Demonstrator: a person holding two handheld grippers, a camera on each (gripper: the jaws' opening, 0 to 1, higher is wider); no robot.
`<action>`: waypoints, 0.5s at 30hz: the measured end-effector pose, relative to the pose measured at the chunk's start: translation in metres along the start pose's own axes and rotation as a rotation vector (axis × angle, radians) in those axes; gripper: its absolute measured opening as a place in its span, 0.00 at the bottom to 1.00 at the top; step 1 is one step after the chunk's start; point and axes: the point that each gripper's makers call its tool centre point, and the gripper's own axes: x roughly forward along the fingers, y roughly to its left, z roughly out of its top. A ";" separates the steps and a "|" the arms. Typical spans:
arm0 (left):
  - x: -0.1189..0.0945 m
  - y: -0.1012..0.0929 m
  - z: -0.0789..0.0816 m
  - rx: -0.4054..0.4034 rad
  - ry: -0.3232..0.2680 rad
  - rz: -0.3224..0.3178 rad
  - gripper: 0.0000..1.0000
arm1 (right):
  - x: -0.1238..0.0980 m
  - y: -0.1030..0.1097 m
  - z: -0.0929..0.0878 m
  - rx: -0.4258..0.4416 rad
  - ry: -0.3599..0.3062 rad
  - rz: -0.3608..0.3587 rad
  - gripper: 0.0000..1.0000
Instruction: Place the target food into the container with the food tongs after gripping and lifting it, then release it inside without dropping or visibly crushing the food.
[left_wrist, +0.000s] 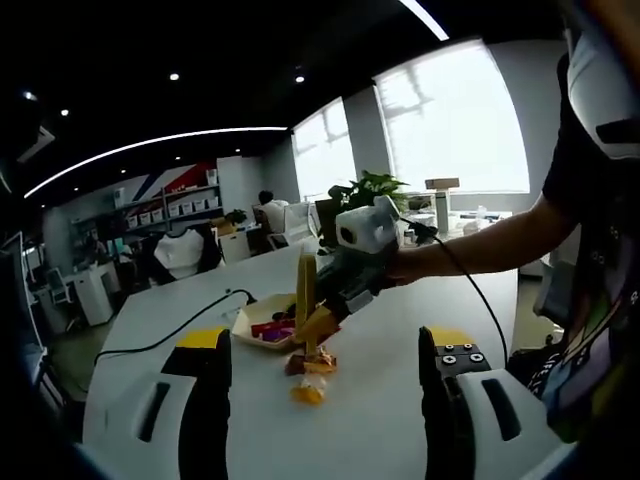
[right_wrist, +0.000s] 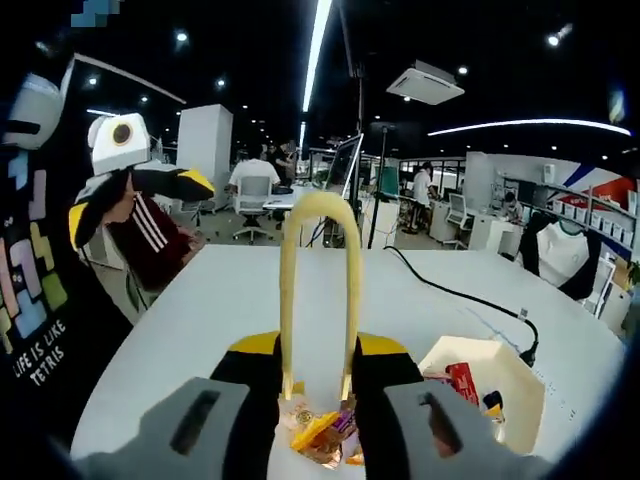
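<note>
Right gripper (right_wrist: 318, 395) jaws clamp yellow plastic food tongs (right_wrist: 319, 290); tong tips over orange wrapped snacks (right_wrist: 322, 432) on white table (right_wrist: 200, 300), beside cream square container (right_wrist: 505, 385). Left gripper (left_wrist: 325, 395) jaws wide apart, empty.

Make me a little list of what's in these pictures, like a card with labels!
place: big white table in an office
right tool: shut on the yellow tongs, held by a person's hand
tongs: tips down at the snack pile
snack pile: orange and shiny wrapped pieces on the table, beside the container
container: cream-coloured dish, already holding some red packets
left tool: open, holding nothing, hovering over the table facing the snacks
cable: black, runs across the table
</note>
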 end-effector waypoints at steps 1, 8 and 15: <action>0.000 0.000 0.001 0.000 -0.002 0.000 0.81 | 0.002 0.001 -0.003 0.001 0.007 0.012 0.23; -0.002 0.003 0.001 0.002 0.006 -0.002 0.81 | 0.010 0.014 -0.011 -0.020 0.028 0.080 0.24; -0.002 0.006 0.001 0.003 0.009 0.000 0.81 | 0.014 0.025 -0.020 -0.055 0.080 0.139 0.24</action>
